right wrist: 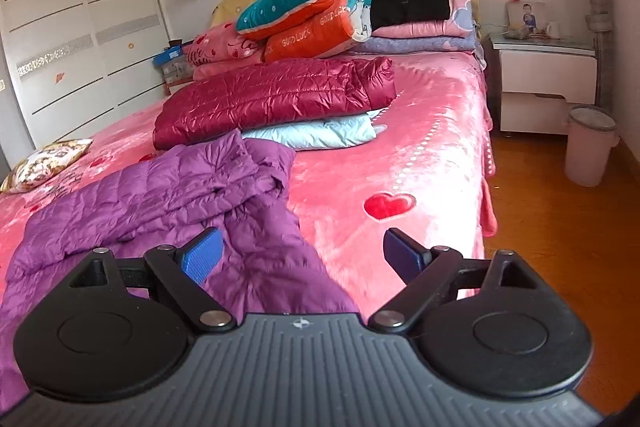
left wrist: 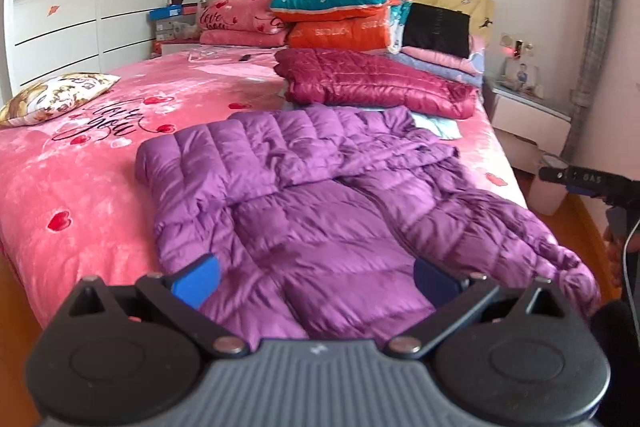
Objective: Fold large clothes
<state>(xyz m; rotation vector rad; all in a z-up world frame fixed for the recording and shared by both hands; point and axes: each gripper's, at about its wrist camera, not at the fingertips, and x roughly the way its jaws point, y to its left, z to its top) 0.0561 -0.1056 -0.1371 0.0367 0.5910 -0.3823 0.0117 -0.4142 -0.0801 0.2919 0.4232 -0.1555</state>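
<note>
Purple jacket [left wrist: 304, 195] lies beneath both spread, empty tools: left tool [left wrist: 316, 277], right tool [right wrist: 302, 255].

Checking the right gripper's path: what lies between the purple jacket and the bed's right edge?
Only bare pink bedspread with a red heart, beside the purple jacket; the right wrist view shows it.

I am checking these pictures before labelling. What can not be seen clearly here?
- Purple jacket: near hem hidden behind the left hand-held gripper in the left wrist view; left part cut by the edge in the right wrist view.
- Light blue garment: mostly covered by the maroon jacket.
- Photo on the nightstand: too small.
</note>
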